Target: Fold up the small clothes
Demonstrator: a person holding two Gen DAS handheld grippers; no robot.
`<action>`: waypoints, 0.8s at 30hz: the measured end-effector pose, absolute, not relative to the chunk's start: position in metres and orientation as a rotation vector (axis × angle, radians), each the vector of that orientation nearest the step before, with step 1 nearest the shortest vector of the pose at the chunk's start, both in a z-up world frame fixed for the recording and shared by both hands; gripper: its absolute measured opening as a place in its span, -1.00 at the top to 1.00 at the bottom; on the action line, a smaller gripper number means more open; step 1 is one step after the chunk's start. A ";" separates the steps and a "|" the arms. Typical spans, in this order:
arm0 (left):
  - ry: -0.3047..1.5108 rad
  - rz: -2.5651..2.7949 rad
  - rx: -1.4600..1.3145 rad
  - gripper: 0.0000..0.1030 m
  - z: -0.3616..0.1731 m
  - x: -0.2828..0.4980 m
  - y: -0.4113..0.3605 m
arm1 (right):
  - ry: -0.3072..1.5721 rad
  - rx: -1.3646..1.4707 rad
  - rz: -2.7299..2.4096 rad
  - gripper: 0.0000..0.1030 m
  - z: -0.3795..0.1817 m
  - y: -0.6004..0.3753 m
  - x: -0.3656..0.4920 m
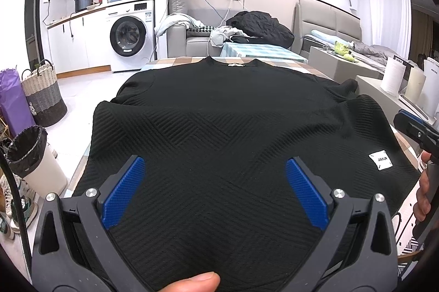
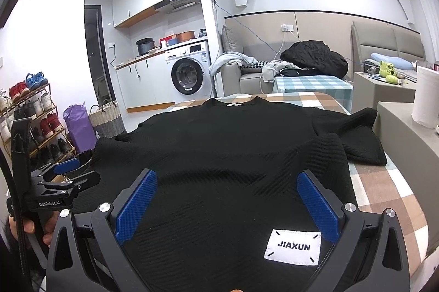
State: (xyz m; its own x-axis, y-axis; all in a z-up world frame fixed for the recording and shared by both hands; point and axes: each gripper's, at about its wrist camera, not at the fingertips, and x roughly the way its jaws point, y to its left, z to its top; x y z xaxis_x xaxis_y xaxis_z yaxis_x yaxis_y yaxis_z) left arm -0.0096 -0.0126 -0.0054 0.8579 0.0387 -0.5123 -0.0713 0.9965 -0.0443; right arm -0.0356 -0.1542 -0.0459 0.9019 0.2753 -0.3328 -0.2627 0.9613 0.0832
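A black textured sweater (image 1: 219, 122) lies flat on a checked table, collar at the far end; it also shows in the right wrist view (image 2: 219, 149). A white JIAXUN label (image 2: 293, 247) sits near its hem at the right, also seen in the left wrist view (image 1: 380, 159). My left gripper (image 1: 215, 168) is open above the hem's left part, touching nothing. My right gripper (image 2: 227, 182) is open above the hem's right part, the label by its right finger. Each gripper shows at the edge of the other's view, the left one (image 2: 68, 171) and the right one (image 1: 417, 127).
The checked tablecloth (image 2: 384, 190) shows bare at the right. A grey counter with a paper roll (image 2: 425, 100) stands right of the table. A bin (image 1: 33, 152), a woven basket (image 1: 41, 94) and a shoe rack (image 2: 33, 122) stand at the left. A sofa with clothes (image 1: 258, 28) is behind.
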 end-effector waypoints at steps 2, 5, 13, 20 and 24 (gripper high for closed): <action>0.538 0.058 -0.063 -0.99 -0.005 -0.009 -0.013 | 0.347 0.036 0.278 -1.00 -0.046 -0.155 -0.036; 0.538 0.059 -0.063 -0.99 -0.005 -0.011 -0.013 | 0.346 0.037 0.276 -1.00 -0.046 -0.156 -0.036; 0.538 0.057 -0.062 -0.99 -0.005 -0.011 -0.013 | 0.350 0.050 0.279 -1.00 -0.046 -0.157 -0.035; 0.533 0.062 -0.064 -0.99 -0.006 -0.010 -0.012 | 0.347 0.049 0.274 -1.00 -0.047 -0.158 -0.035; 0.533 0.062 -0.062 -0.99 -0.005 -0.011 -0.013 | 0.354 0.052 0.271 -1.00 -0.048 -0.158 -0.035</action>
State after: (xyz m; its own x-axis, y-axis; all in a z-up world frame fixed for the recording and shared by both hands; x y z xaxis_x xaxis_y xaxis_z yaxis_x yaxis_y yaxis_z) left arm -0.0106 -0.0126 -0.0055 0.8596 0.0431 -0.5091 -0.0752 0.9963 -0.0427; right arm -0.0352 -0.1583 -0.0484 0.9022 0.2710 -0.3355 -0.2528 0.9626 0.0975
